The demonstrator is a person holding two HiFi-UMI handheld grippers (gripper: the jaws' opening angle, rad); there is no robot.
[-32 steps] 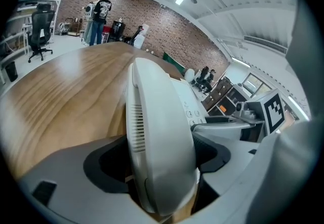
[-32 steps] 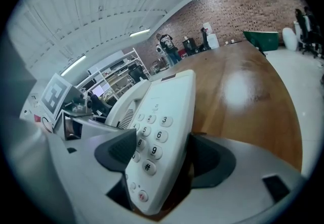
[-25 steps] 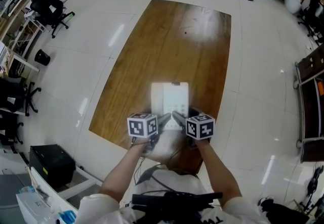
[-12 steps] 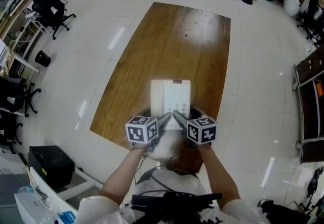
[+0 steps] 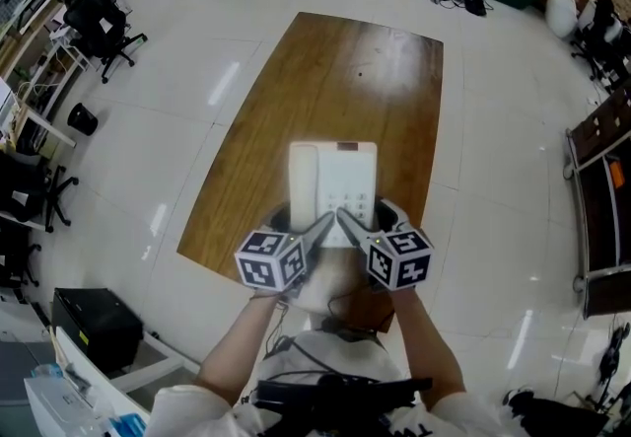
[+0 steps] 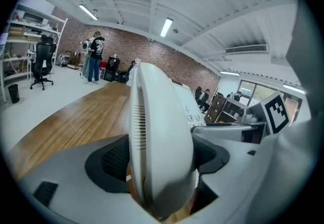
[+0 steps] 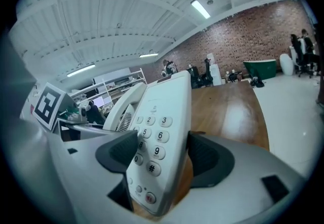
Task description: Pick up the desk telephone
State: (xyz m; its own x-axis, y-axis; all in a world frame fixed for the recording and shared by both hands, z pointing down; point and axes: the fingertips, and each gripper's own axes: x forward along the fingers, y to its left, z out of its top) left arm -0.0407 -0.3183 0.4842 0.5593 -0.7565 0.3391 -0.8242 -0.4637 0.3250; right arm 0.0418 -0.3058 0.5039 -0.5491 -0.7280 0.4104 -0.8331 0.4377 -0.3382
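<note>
1. The phone (image 5: 333, 183) is in your claws, held over the near end of the worktop (image 5: 325, 80), and it looks clear of the wood.
2. Your left claw (image 6: 161, 154) is clamped across the handset (image 6: 159, 132) on the phone's left side. Its pads press on both sides.
3. Your right claw (image 7: 159, 154) is clamped across the keypad (image 7: 154, 139) side, one pad on the button face and one beneath.
4. The long axis runs near to far. The near end is in your claws and the far end sticks out unsupported, with the buttons facing up.
5. Expect a stiff, smooth plastic shell of modest weight that is likely to slip under the pads.
6. The handset probably sits loose in its cradle, so keep your left claw on it and hold the phone close to level.
7. Both grips are at the near edge, so the far end may sag. A hold nearer the middle of each side would be steadier.
</note>
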